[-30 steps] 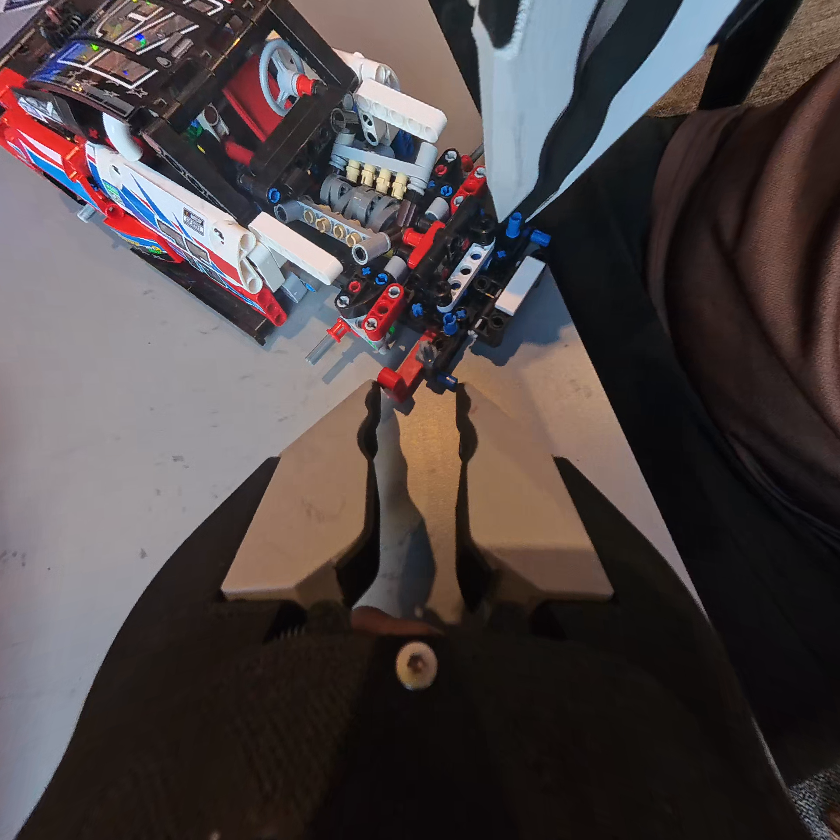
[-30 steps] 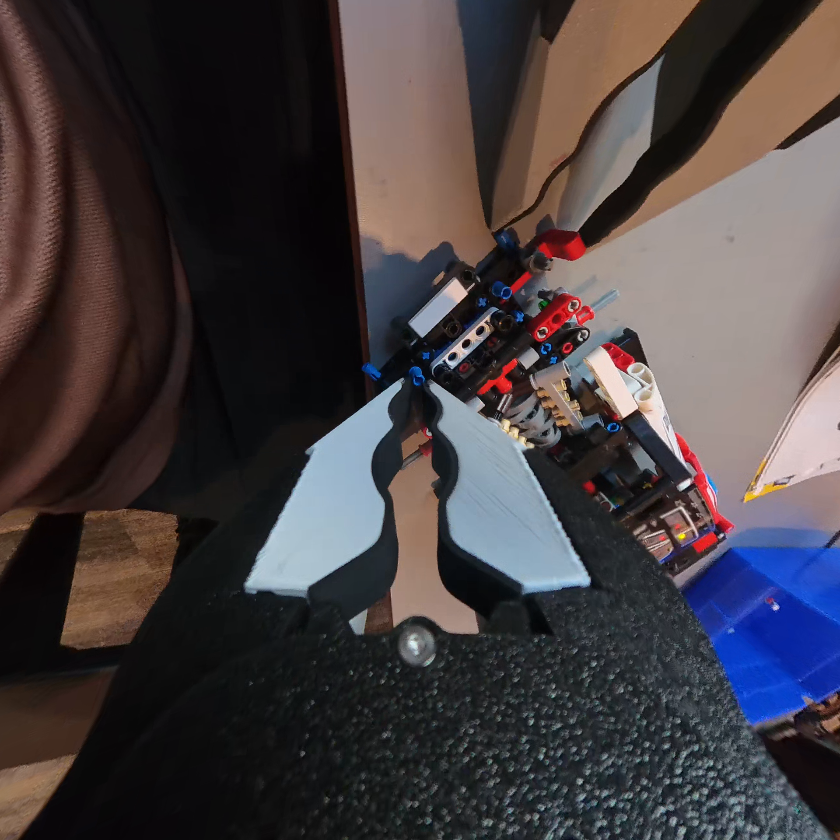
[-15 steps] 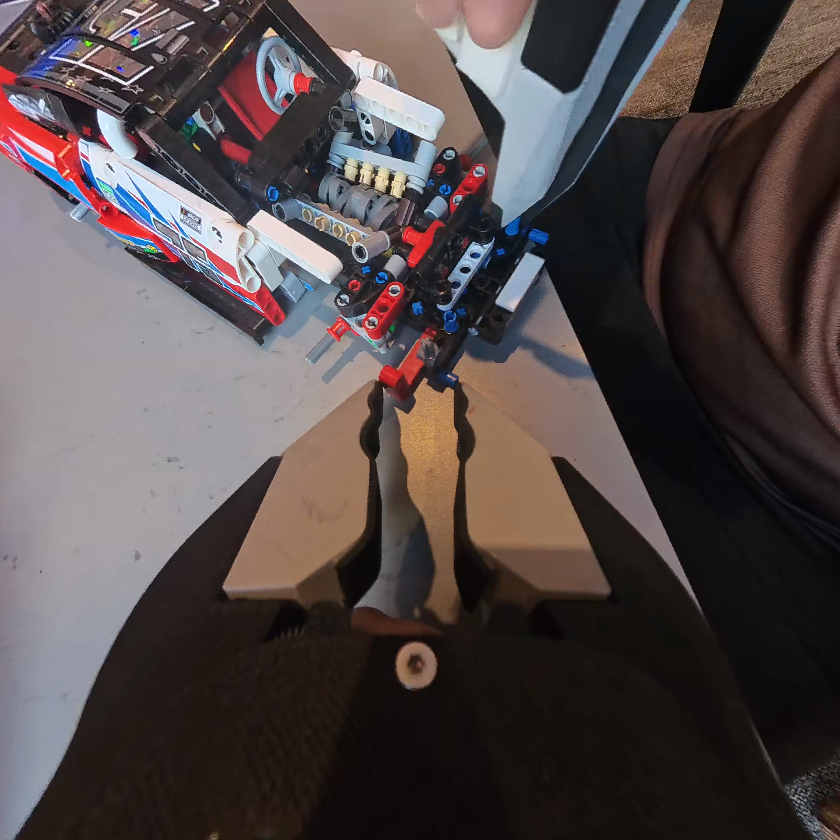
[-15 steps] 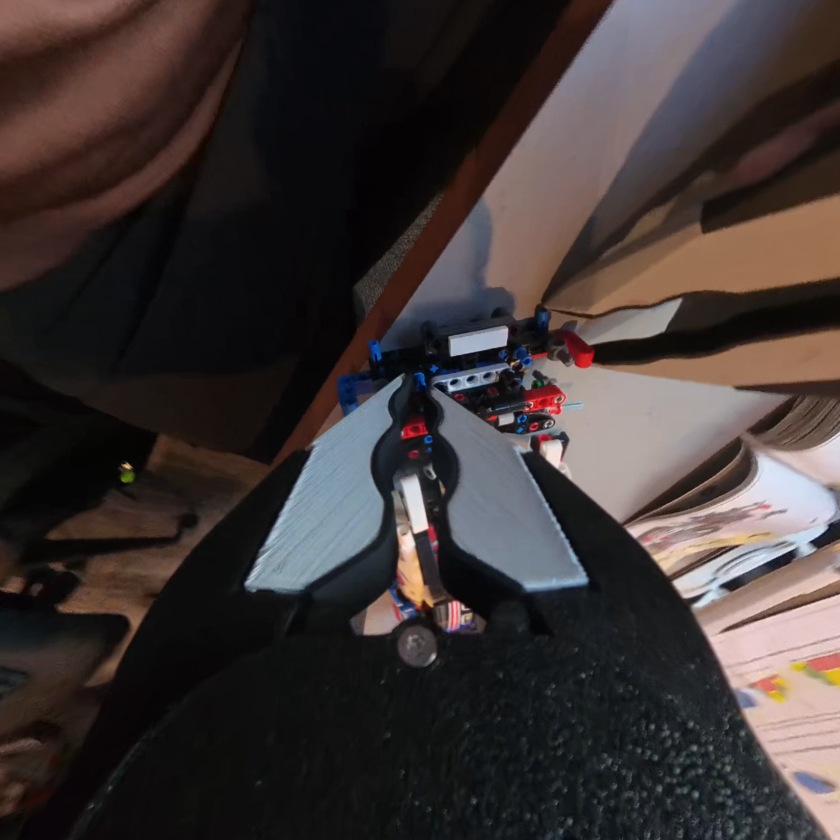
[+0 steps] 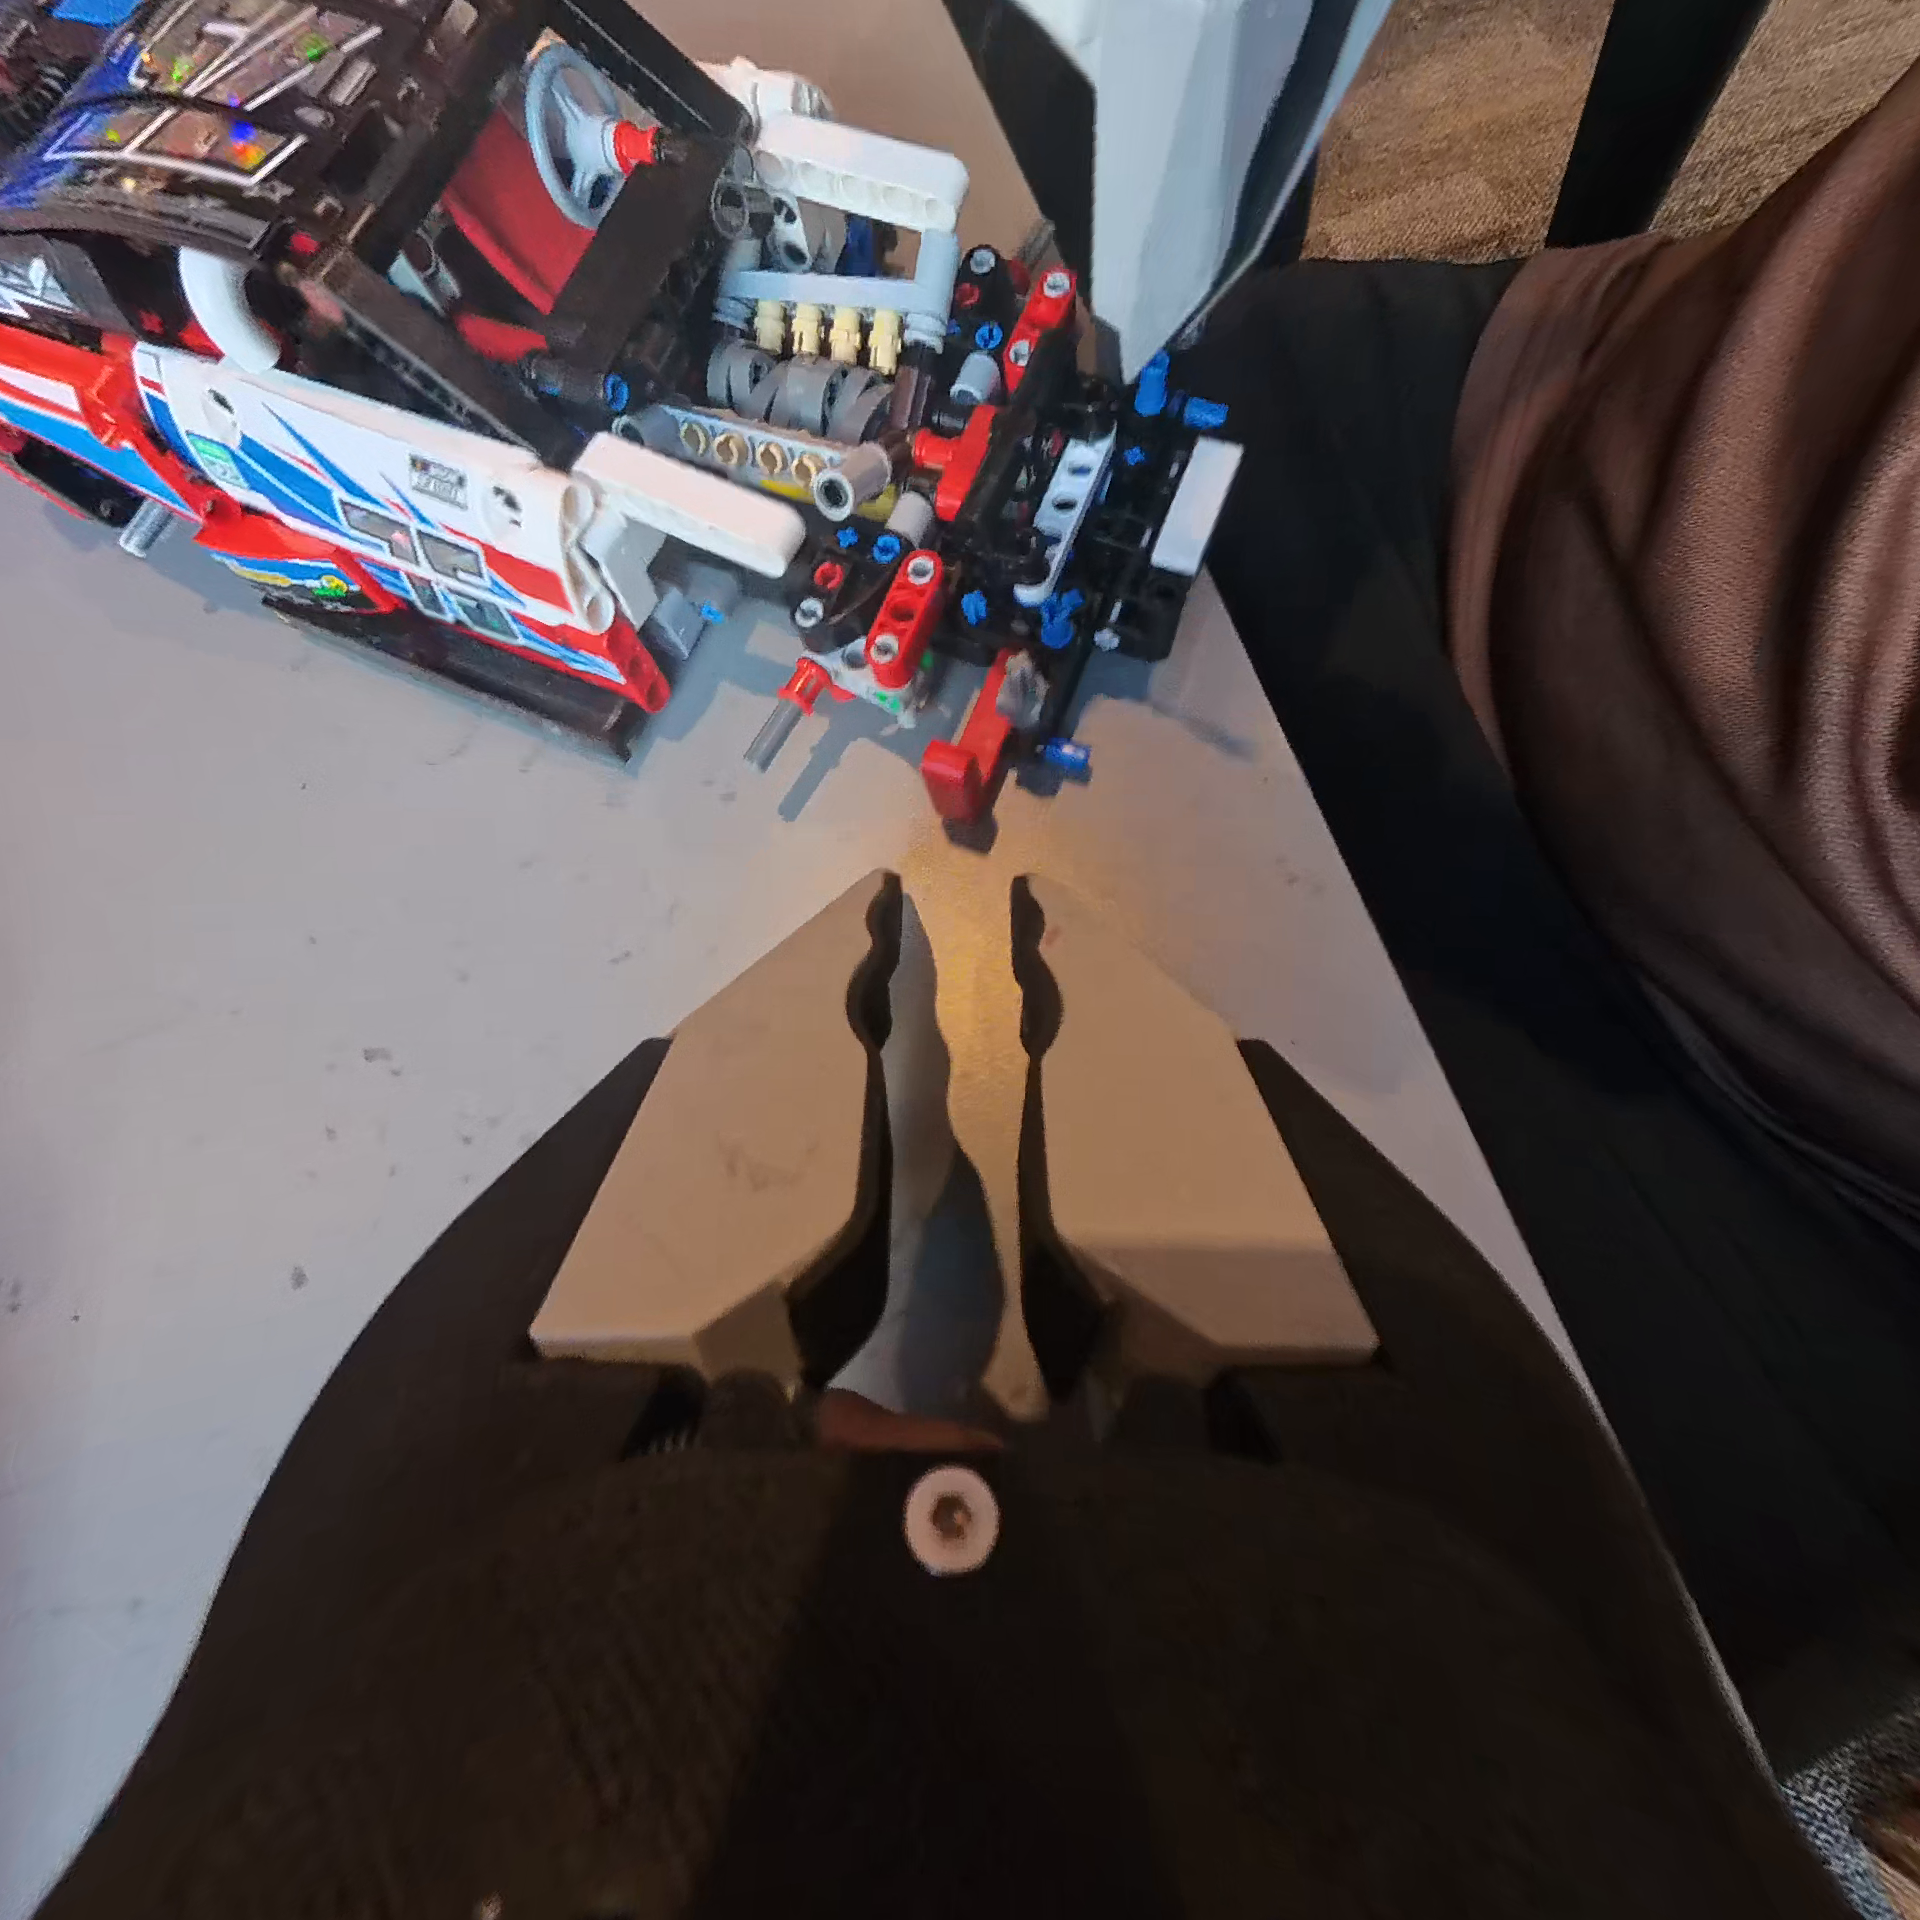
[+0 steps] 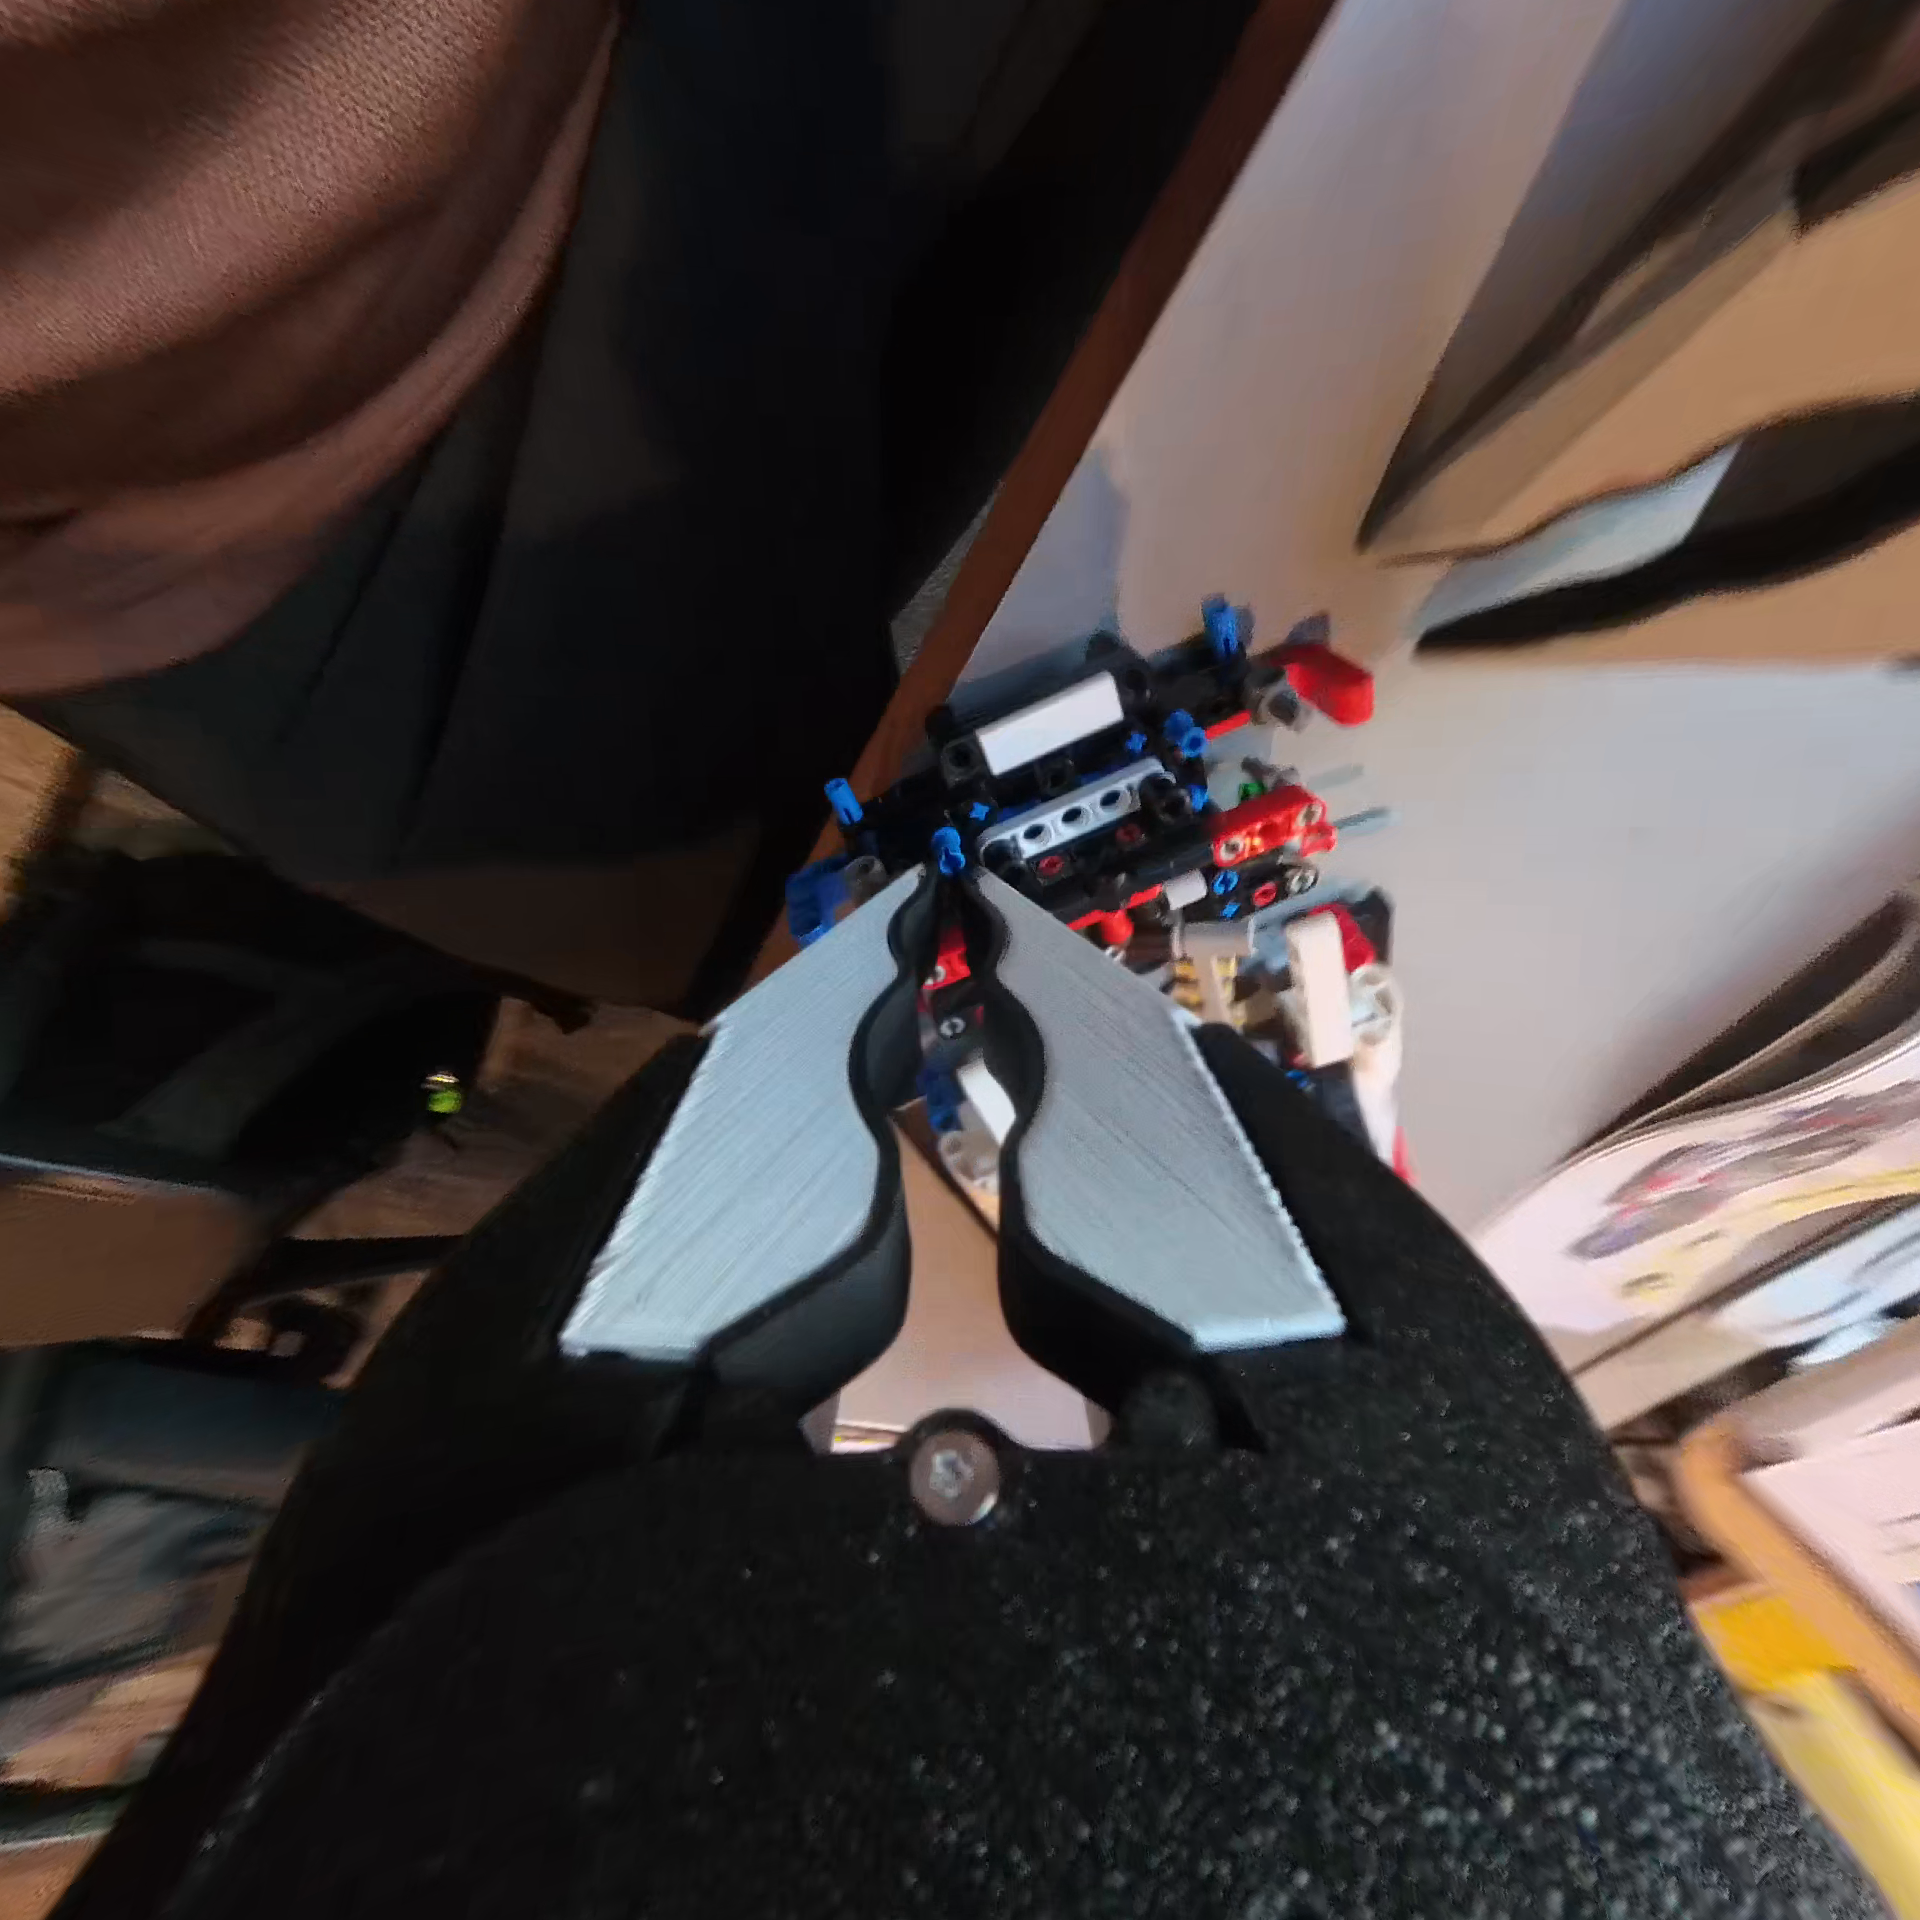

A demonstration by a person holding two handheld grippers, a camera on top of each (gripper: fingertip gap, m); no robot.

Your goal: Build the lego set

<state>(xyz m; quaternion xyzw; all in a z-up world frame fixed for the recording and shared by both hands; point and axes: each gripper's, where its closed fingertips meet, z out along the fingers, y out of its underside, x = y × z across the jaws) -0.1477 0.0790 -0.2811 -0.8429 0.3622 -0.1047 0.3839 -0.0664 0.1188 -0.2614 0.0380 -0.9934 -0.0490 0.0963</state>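
Observation:
A red, white and blue lego car (image 5: 395, 468) lies on the grey table (image 5: 312, 1039). Its open black rear frame (image 5: 1070, 520) sits by the table's right edge. My left gripper (image 5: 956, 883) is slightly open and empty, a short way back from a red piece (image 5: 961, 774) sticking out of the frame. My right gripper (image 6: 951, 883) is shut on a blue pin (image 6: 943, 847) at the frame's edge. One of its white fingers (image 5: 1174, 187) comes down onto the frame from above in the left wrist view.
The table edge (image 6: 1039, 520) runs right beside the frame. A person in a brown top (image 5: 1714, 623) sits just past it. An open instruction booklet (image 6: 1714, 1195) lies beyond the car in the right wrist view, which is blurred. The left gripper's tips are roughly 10 cm from the right gripper's.
My left gripper has drawn back from the red piece and its jaws have narrowed a little. The right gripper has swung round the frame while staying on the blue pin.

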